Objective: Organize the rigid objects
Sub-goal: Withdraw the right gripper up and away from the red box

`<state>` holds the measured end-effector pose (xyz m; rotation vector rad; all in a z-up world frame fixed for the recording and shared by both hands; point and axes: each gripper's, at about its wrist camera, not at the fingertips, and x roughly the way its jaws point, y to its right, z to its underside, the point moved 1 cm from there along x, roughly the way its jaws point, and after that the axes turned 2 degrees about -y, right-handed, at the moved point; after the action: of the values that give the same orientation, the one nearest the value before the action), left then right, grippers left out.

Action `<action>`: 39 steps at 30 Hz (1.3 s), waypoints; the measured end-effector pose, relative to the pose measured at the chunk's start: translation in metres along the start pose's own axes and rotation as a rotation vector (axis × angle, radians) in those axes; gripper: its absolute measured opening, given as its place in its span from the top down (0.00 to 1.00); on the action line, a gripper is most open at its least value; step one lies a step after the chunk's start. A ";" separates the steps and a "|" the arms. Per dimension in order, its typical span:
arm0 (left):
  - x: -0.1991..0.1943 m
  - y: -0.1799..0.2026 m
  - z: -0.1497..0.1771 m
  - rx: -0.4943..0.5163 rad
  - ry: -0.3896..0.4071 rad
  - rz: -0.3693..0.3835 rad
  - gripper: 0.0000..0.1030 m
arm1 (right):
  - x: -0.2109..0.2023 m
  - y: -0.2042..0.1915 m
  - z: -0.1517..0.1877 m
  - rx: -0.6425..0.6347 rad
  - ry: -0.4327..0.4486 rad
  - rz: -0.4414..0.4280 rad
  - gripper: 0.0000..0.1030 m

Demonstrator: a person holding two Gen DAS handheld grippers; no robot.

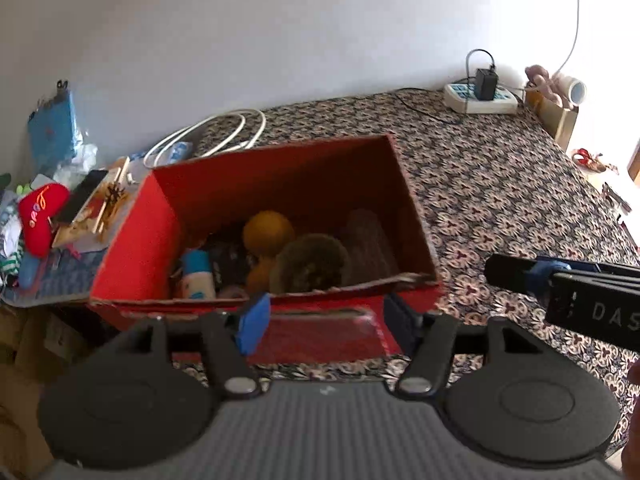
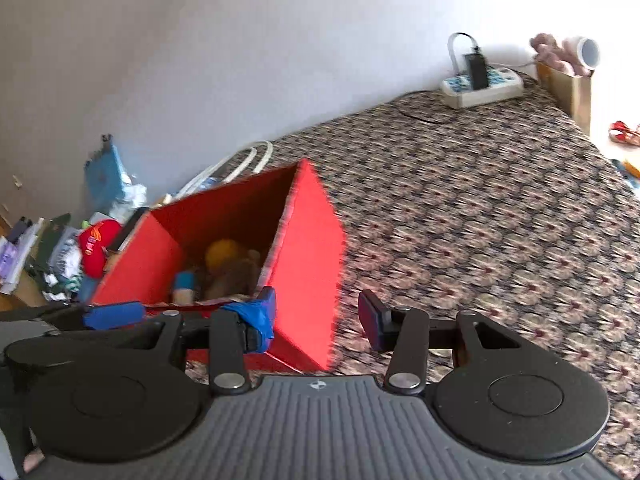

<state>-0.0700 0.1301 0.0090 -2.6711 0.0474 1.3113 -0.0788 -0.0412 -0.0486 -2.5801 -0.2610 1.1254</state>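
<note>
A red cardboard box (image 1: pixel 280 184) stands open on a table covered with a dark floral cloth (image 1: pixel 500 184), and the task's rigid objects lie inside it: an orange ball (image 1: pixel 268 230), a brown round object (image 1: pixel 310 262) in front of it, a blue-and-white bottle (image 1: pixel 198 274) towards the box's left end, and some darker items too dim to tell. The left gripper (image 1: pixel 328 320) hangs just over the box's near wall with its jaws apart and nothing between them. The right gripper (image 2: pixel 320 316) sits beside the box's right corner, its jaws also spread wide and empty, above the cloth. Left of the box lies a clutter of small things, among them a red plush item (image 1: pixel 40 212) and a coiled white cable (image 1: pixel 216 132). At the far end of the table rests a white power strip (image 1: pixel 480 98) with a black adapter plugged in.
</note>
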 end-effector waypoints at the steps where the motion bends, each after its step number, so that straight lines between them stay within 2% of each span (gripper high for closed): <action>1: 0.000 0.006 0.001 0.005 -0.003 -0.002 0.34 | -0.001 0.005 0.001 0.001 -0.006 0.013 0.71; 6: 0.007 0.037 0.009 0.019 -0.051 0.025 0.34 | -0.008 0.023 0.008 -0.014 -0.017 0.088 0.71; 9: 0.013 0.052 0.014 0.025 -0.079 0.035 0.34 | -0.011 0.034 0.012 -0.011 -0.031 0.105 0.71; 20: 0.027 0.097 0.027 0.070 -0.127 0.046 0.33 | -0.015 0.056 0.019 -0.030 -0.061 0.220 0.70; 24: 0.036 0.108 0.031 0.086 -0.152 0.015 0.33 | -0.012 0.062 0.019 -0.035 -0.079 0.272 0.70; 27: 0.040 0.112 0.033 0.082 -0.175 0.027 0.33 | -0.010 0.065 0.019 -0.046 -0.093 0.311 0.70; 39: 0.041 0.119 0.033 0.070 -0.193 -0.014 0.33 | -0.011 0.063 0.021 -0.101 -0.104 0.353 0.69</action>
<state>-0.0826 0.0198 -0.0590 -2.4706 0.0497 1.5266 -0.0985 -0.0990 -0.0770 -2.7309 0.1249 1.3999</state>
